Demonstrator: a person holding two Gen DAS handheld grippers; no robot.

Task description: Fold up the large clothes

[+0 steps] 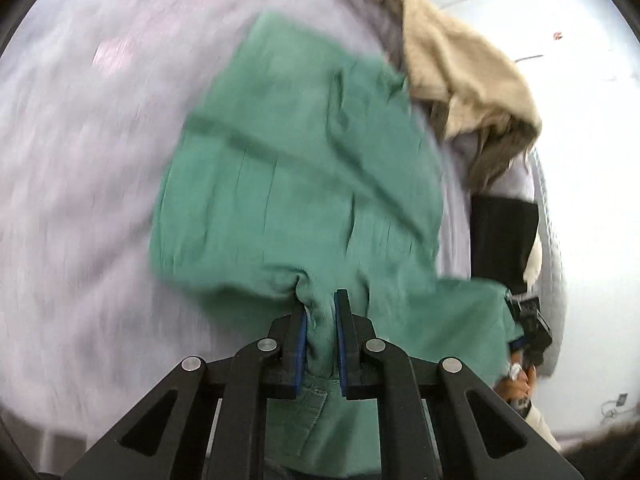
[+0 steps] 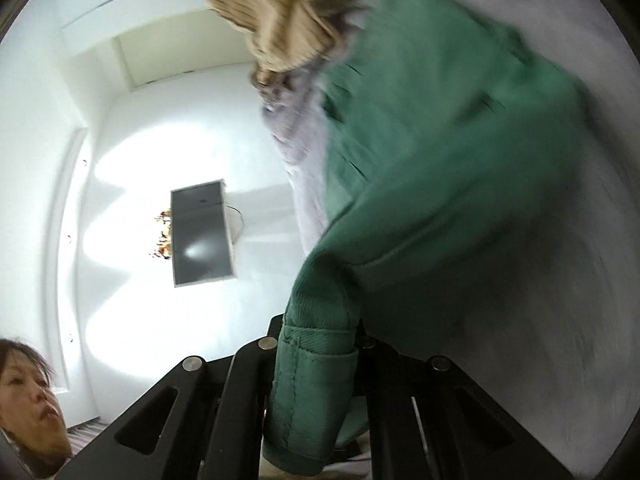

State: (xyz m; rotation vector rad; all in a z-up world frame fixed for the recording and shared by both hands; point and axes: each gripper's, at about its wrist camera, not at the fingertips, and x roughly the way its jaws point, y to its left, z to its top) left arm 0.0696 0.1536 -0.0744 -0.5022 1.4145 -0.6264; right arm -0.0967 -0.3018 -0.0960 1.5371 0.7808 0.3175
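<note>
Left wrist view: left tool (image 1: 320,308) pinches bunched green garment (image 1: 296,168) (blurred); right tool (image 2: 316,344) clamps its hem.

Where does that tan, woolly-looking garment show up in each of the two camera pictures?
Left wrist view: tan garment at upper right, beyond the green garment.
Right wrist view: tan garment at top centre, left of the green cloth.
Shared landmark: the green garment, gripped in both views.

Left gripper (image 1: 320,312): black frame, blue pads (image 1: 302,340), 4 silver rivets (image 1: 267,345).
</note>
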